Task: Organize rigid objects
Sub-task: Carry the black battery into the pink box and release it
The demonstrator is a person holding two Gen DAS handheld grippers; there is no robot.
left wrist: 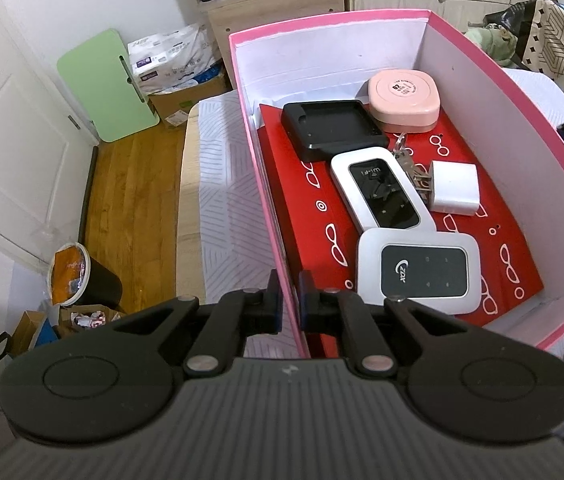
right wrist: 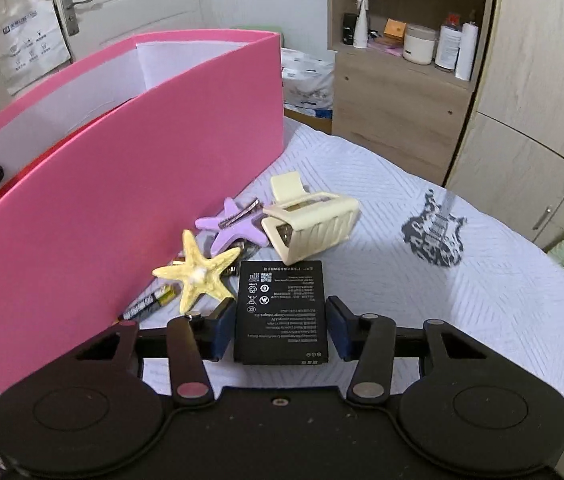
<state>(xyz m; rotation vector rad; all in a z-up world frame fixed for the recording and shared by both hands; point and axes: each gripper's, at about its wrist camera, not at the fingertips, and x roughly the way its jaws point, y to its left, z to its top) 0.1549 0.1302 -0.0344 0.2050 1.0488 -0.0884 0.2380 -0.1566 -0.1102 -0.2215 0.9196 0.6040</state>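
Your left gripper (left wrist: 289, 300) is clamped on the near-left wall of the pink box (left wrist: 513, 92), one finger outside and one inside. Ahead of those fingers the box holds a red glasses-print case (left wrist: 305, 200) lying flat across its floor. On it, closest to your fingers, lies a silver pocket router (left wrist: 417, 270); just beyond it a second router marked Wi-Fi (left wrist: 381, 190), the two touching at their ends. Farther on sits a black charging cradle (left wrist: 329, 128), and beyond that to the right a pink rounded case (left wrist: 403, 98). A white plug adapter (left wrist: 453, 188) lies right of the Wi-Fi router, with a bunch of keys (left wrist: 405, 158) between them.

Your right gripper (right wrist: 280, 322) is spread wide, its pads on either side of a black phone battery (right wrist: 281, 312) lying on the white quilt (right wrist: 461, 300); whether they touch it you cannot tell. Ahead and to the left lie a yellow starfish (right wrist: 198, 272), a purple starfish (right wrist: 234, 224) and AA batteries (right wrist: 150, 302), all against the box's outer wall. A cream hair claw (right wrist: 309, 224) sits straight ahead, a guitar-shaped piece (right wrist: 435, 232) off to the right.
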